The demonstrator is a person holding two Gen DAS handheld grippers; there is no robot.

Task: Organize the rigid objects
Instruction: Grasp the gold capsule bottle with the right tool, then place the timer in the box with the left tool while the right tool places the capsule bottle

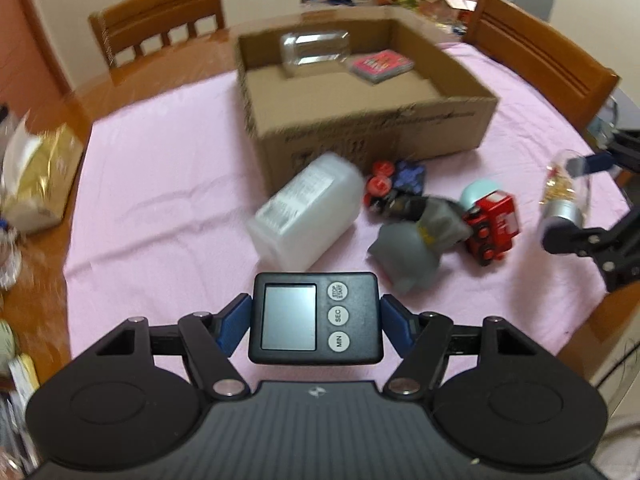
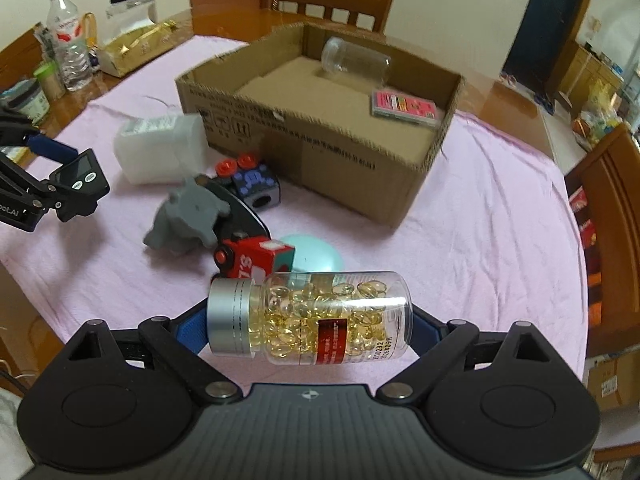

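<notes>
Clutter sat right in front of the cardboard box point(image 2: 320, 148): a frosted plastic jug point(image 1: 304, 212), grey rubbery elephant point(image 2: 188, 216), red toy truck point(image 2: 252, 256), all on the pink-clothed surface point(image 2: 500, 220). Left gripper point(image 1: 316, 320) clamped a boxy black timer point(image 1: 314, 318); right gripper point(image 2: 308, 320) pinched a clear capsule bottle point(image 2: 312, 318), silver cap, both nearer than the box. Inside the box lay a clear jar point(image 2: 354, 60) and pink card pack point(image 2: 404, 108).

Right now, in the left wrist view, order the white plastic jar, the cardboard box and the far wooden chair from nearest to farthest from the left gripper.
1. White plastic jar, lying just ahead.
2. Cardboard box, behind the jar.
3. Wooden chair, far left, beyond the table.
</notes>
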